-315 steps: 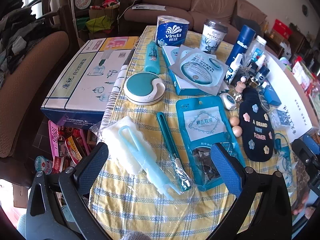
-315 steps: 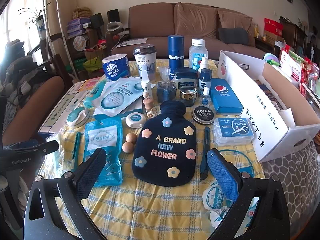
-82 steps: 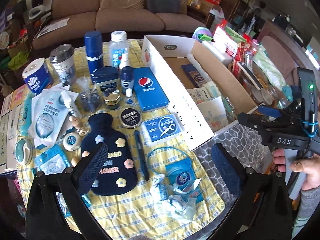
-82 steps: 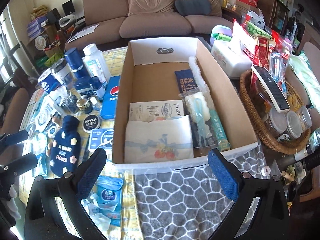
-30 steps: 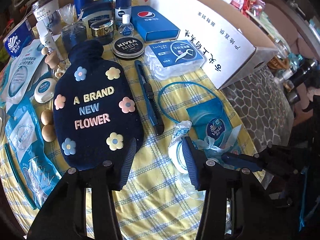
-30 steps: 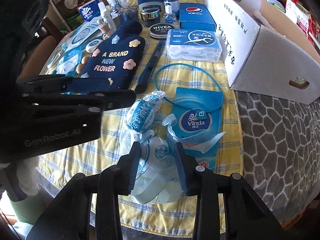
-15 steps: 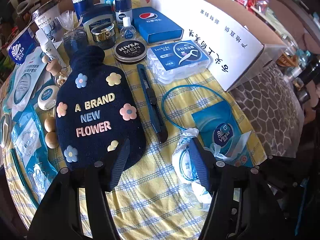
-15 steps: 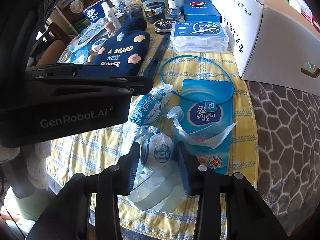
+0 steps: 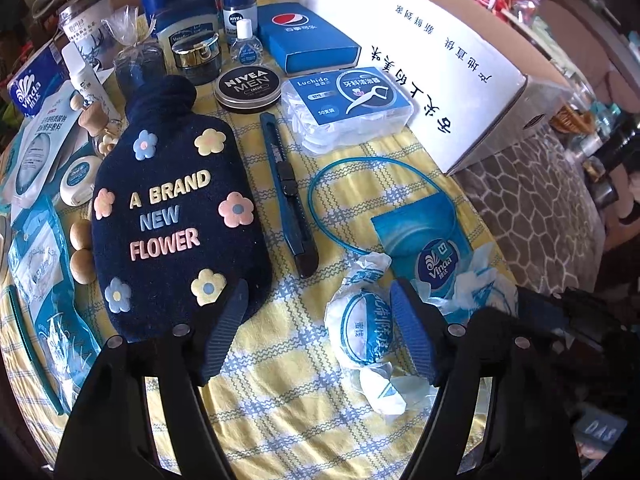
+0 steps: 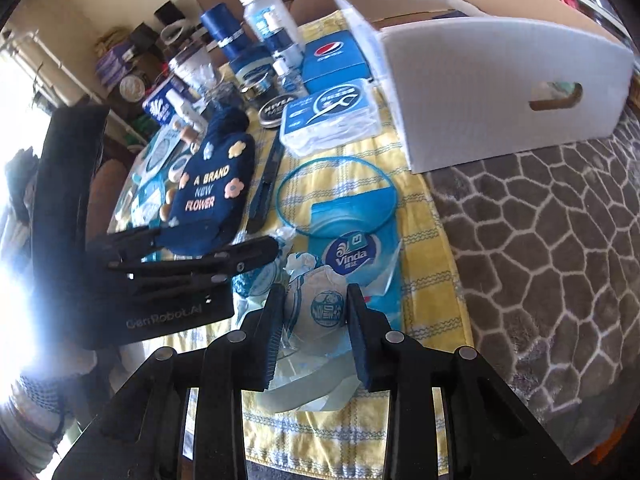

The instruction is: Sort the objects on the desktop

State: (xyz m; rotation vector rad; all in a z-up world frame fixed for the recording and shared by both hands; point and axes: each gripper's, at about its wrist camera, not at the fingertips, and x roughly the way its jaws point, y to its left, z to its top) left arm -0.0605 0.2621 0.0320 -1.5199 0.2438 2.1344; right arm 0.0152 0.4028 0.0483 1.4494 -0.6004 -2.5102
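Note:
Two small round packets in clear wrap lie at the near edge of the yellow checked cloth. My right gripper [image 10: 316, 312] is shut on one wrapped packet [image 10: 322, 312], lifted a little off the cloth. My left gripper [image 9: 318, 312] is open, with the other wrapped packet [image 9: 360, 328] against its right finger. The left gripper [image 10: 208, 260] also shows in the right wrist view, beside that packet [image 10: 256, 280]. A blue Vinda tissue bag [image 9: 424, 248] with a blue cord loop lies just beyond. The white cardboard box [image 10: 492, 92] stands to the right.
A navy flowered hot-water bottle [image 9: 172, 216], a blue utility knife [image 9: 288, 196], a floss-pick box [image 9: 348, 104], a Nivea tin [image 9: 248, 88] and a Pepsi box [image 9: 308, 40] lie beyond. Bottles and jars stand at the back. Grey patterned tabletop [image 10: 540, 260] lies right.
My right gripper has lifted and tilted with its packet held between the fingers. My left gripper has opened wider and moved in around the other packet.

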